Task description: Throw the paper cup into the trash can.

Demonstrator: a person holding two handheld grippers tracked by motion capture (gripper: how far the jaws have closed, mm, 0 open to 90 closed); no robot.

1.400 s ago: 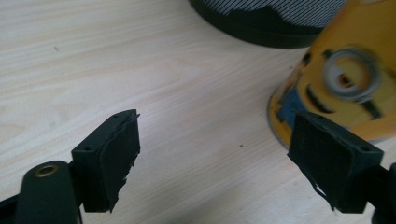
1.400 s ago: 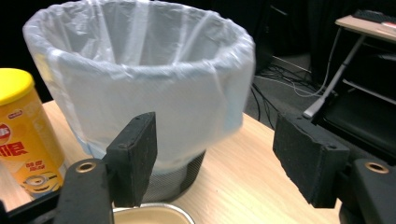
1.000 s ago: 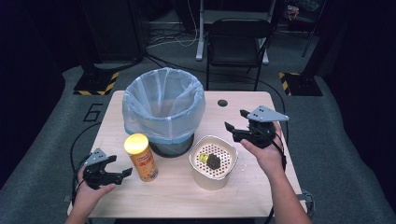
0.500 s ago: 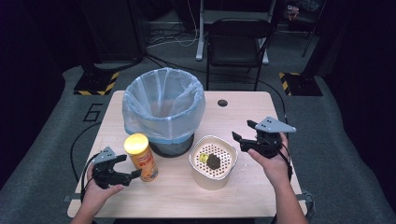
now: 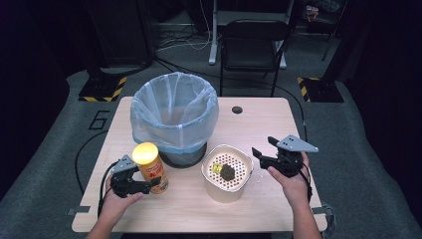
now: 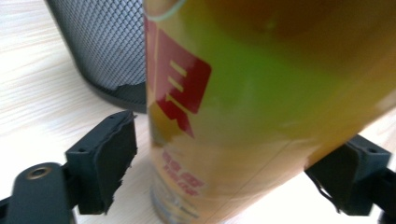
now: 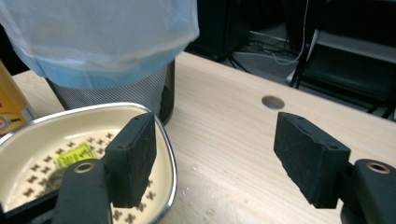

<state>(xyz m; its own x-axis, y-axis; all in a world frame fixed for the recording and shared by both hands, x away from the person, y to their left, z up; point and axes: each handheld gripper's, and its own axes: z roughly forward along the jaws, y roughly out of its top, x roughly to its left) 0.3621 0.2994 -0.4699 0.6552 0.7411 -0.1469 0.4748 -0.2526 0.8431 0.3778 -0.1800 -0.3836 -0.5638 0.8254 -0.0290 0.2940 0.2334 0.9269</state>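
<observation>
Dark curtains and a black chair [image 5: 251, 45] close off the room behind a pale wooden table [image 5: 259, 122], whose far side has a small round hole [image 5: 237, 109], most likely a cable port. At the table's middle stands a black mesh bin [image 5: 175, 117] lined with a pale blue bag folded over its rim, probably so the bag stays wide for whatever gets dropped in. Just beside the bin's foot, on the near left, a tall yellow can [image 5: 149, 167] stands upright, and the left gripper [image 5: 149, 186] comes at it level from the person's side. In the left gripper view the can [image 6: 243, 112] sits between the jaws, which have just been closing; a narrow gap shows at one pad, so I judge the can bracketed, not yet pinched. Its label carries a red panel with pale strokes and small red lettering low down, too blurred to read. To the right of the bin sits a cream bowl [image 5: 226, 191] with a perforated floor, holding a dark lump [image 5: 227, 172] and a small yellow scrap [image 5: 216, 169] whose print I cannot make out. The right gripper [image 5: 259, 153] hovers near the bowl's right rim, jaws apart and holding nothing, seemingly lined up to take that rim. A number 6 [image 5: 99, 119] is marked on the grey floor.
</observation>
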